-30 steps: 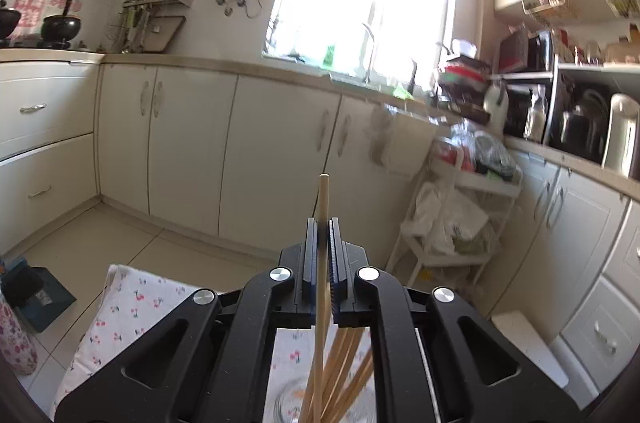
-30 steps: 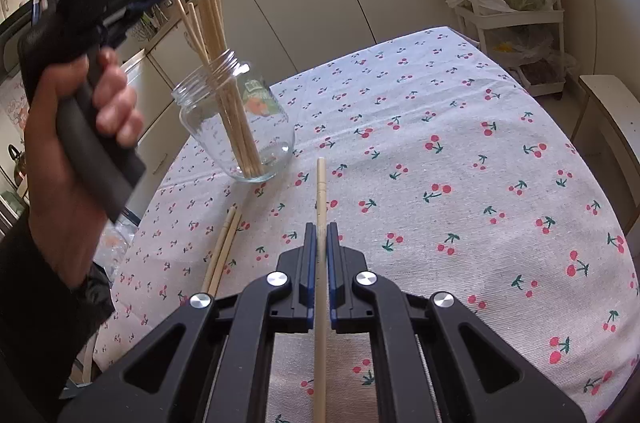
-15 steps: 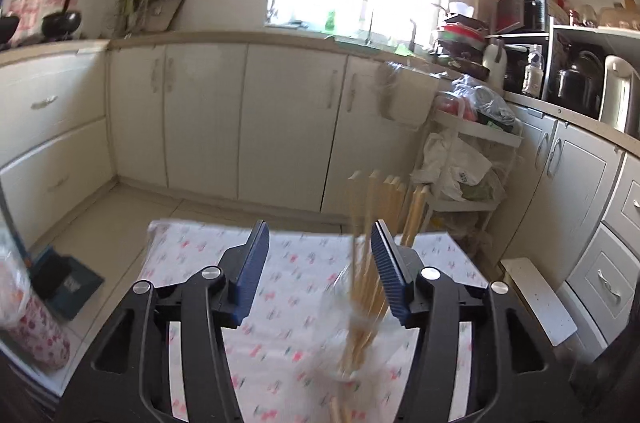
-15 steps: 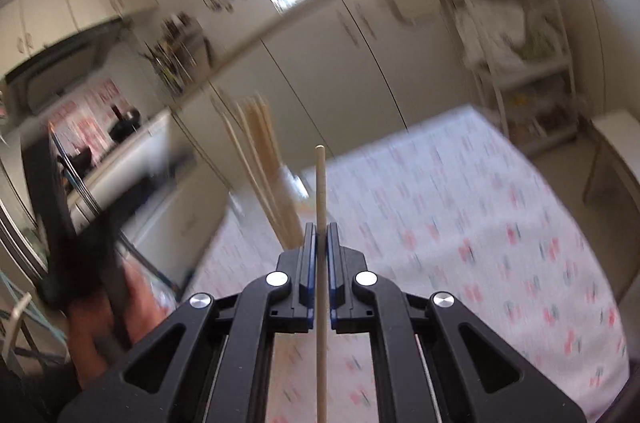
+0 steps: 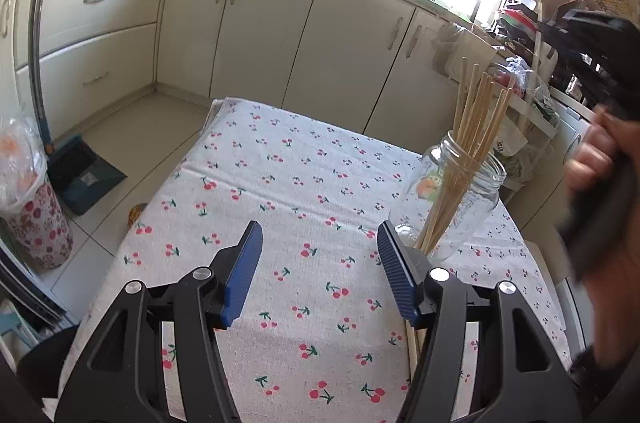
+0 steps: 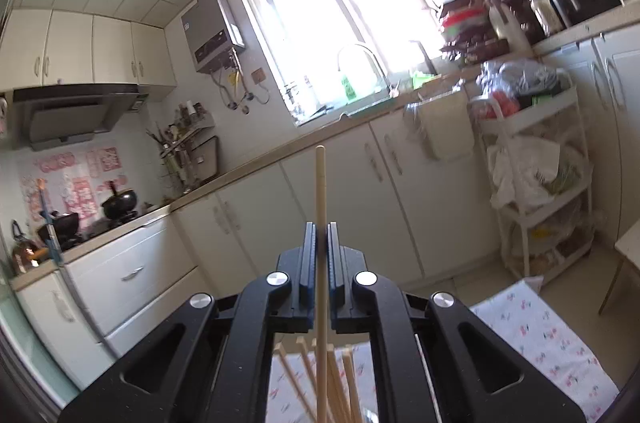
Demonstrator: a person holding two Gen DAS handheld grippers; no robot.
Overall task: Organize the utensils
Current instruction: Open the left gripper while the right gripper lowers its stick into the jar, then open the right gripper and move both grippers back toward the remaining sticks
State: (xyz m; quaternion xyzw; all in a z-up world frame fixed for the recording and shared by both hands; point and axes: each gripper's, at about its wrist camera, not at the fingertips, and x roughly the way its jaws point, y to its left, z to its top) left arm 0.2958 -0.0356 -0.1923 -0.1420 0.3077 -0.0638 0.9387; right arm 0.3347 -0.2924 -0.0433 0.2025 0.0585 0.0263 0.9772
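Glass jar (image 5: pixel 452 191) appears only from left wrist.

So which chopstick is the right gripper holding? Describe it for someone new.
Start at the glass jar on the cherry-print tablecloth. Above its bundled chopsticks, the right gripper pinches one chopstick: the only one clamped between jaws, pointing upward alone.

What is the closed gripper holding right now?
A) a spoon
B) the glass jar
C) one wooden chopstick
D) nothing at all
C: in the right wrist view the right gripper is shut on one wooden chopstick that sticks up between its pads, just above the tops of the other chopsticks below it.
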